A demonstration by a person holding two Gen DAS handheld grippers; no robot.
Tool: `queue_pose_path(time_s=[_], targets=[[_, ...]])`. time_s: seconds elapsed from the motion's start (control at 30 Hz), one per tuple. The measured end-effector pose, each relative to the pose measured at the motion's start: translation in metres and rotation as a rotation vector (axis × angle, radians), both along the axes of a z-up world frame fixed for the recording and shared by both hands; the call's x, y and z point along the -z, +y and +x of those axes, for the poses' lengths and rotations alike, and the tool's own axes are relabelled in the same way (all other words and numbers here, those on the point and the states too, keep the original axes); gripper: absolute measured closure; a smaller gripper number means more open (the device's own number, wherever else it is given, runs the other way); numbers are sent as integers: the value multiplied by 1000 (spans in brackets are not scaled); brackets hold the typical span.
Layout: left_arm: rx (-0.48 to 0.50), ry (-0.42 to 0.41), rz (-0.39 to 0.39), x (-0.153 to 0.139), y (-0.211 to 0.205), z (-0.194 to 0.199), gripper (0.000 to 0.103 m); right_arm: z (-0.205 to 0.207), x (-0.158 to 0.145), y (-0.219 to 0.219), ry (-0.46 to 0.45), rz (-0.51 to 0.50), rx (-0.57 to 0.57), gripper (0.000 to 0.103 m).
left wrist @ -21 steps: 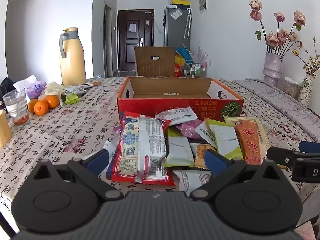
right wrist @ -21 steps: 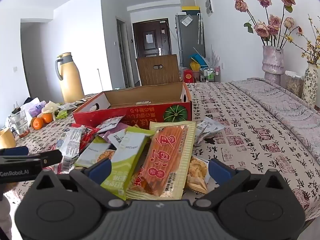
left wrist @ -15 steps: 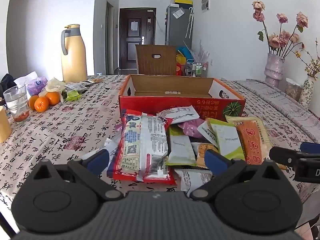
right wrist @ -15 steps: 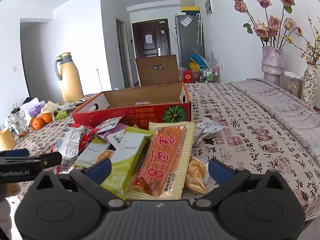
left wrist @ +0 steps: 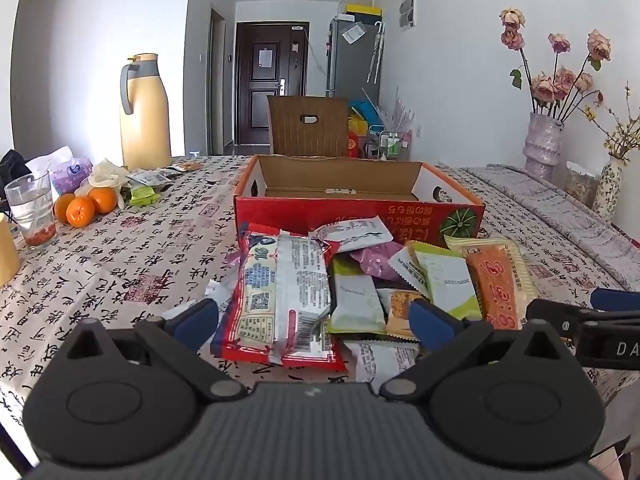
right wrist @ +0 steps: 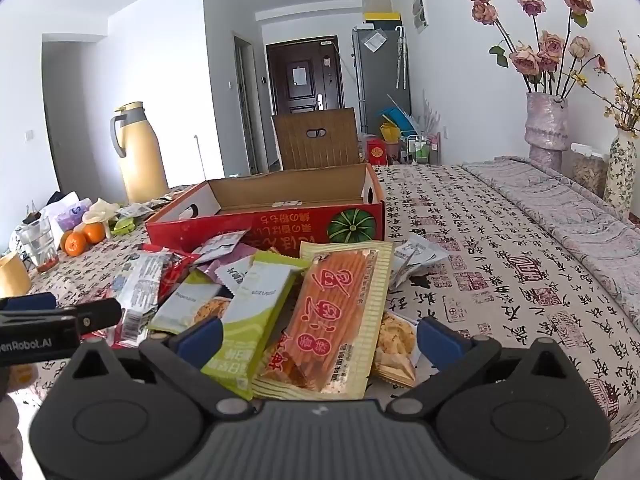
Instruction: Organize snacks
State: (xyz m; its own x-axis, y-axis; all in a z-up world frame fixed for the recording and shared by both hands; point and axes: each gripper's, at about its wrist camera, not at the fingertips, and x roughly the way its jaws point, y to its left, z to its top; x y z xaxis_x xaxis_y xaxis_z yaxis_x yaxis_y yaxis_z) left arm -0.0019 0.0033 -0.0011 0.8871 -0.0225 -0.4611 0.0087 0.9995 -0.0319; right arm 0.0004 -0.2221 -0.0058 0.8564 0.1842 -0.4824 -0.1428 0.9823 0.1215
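A heap of snack packets lies on the patterned tablecloth in front of an empty red cardboard box (left wrist: 356, 210) (right wrist: 264, 224). In the left wrist view my left gripper (left wrist: 314, 318) stands open just above a large red and white packet (left wrist: 280, 296). A green and white packet (left wrist: 354, 300) lies beside it. In the right wrist view my right gripper (right wrist: 318, 336) is open over a long orange packet (right wrist: 336, 312) and a lime green packet (right wrist: 250, 312). Nothing is held. Each gripper's fingers show at the edge of the other's view.
A yellow thermos jug (left wrist: 144, 114), oranges (left wrist: 80, 208) and a glass (left wrist: 30, 210) stand at the far left. Vases with dried roses (right wrist: 546, 128) sit at the right by the wall. A brown chair back (left wrist: 308, 126) rises behind the box.
The left wrist view has tilted slightly, so the room sits a little differently in frame. The packets and the right gripper have not moved.
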Motion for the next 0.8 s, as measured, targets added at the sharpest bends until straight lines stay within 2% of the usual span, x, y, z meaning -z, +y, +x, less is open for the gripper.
queue_pose_path(time_s=[0.8], targets=[[0,23,-2,4,1,2,0,1,3,1,5,0,-6,0]])
